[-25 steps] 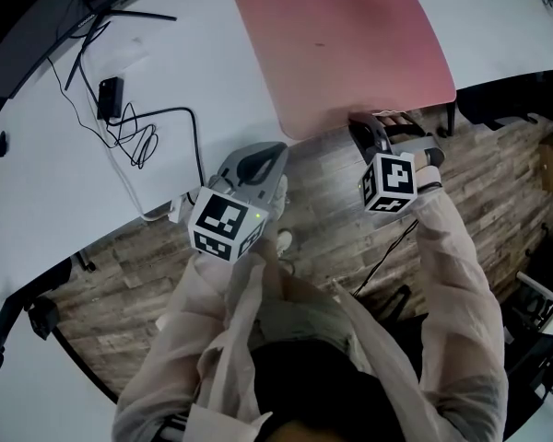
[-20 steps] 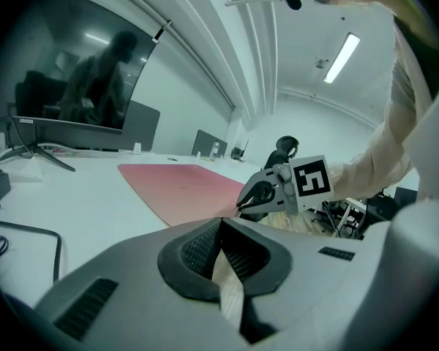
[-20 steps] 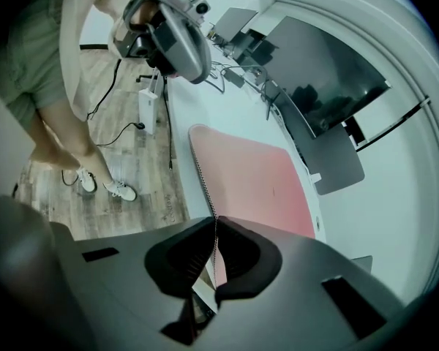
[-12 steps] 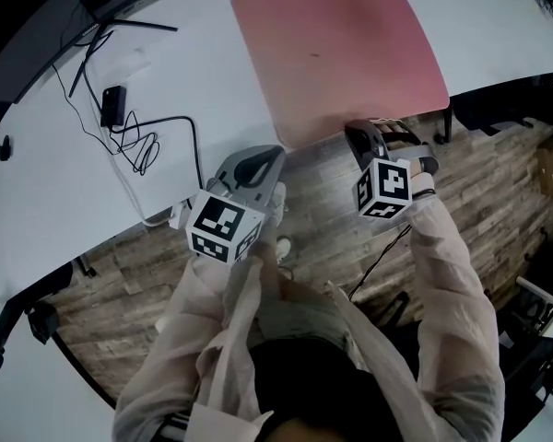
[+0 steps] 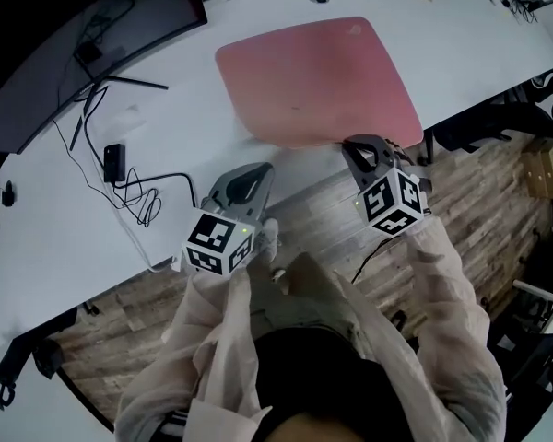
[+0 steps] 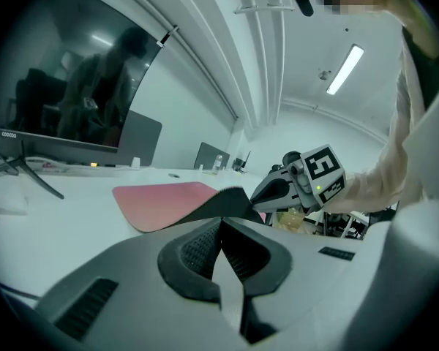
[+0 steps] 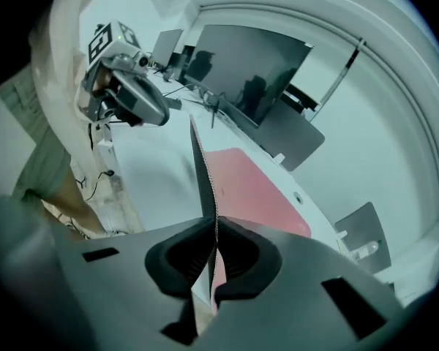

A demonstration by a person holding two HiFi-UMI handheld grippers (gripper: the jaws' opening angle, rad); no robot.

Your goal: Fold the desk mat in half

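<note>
A dark, flat monitor (image 5: 92, 35) stands at ten o'clock on the smooth white desk (image 5: 55, 238), with thin black cables (image 5: 129, 187) looped below it. The left gripper (image 5: 247, 179) is at seven o'clock from the mat, by the desk's near edge. Its ribbed pads are pressed together on nothing. Bare desktop lies between it and the mat. The pink desk mat (image 5: 313, 76) is smooth with rounded corners and lies at twelve o'clock. Its near edge is lifted, baring a dark underside. At the mat's five o'clock the right gripper (image 5: 361, 147) has just been closing its jaws, which clamp that thin edge. Wood-plank floor (image 5: 461, 191) runs along the desk's near side.
</note>
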